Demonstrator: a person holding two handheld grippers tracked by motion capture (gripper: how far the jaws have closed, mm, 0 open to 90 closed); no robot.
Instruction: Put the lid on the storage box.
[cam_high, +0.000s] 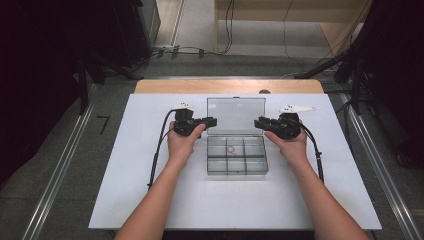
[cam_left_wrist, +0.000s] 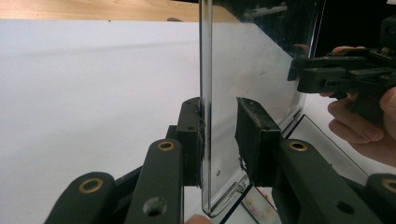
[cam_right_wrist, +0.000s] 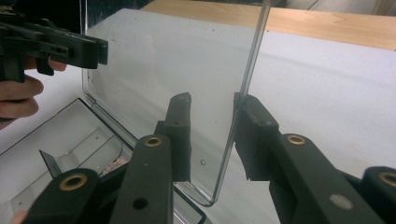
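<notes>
the white table (cam_high: 150, 200) carries a clear box (cam_high: 237, 161) at centre, its lid (cam_high: 235, 115) upright at 12 o'clock. the left gripper (cam_left_wrist: 219, 135) and right gripper (cam_right_wrist: 212, 135) straddle the lid's side edges, jaws parted, not clamped, probably steadying it. a small pinkish item (cam_high: 231, 149) lies in one compartment. no readable writing
</notes>
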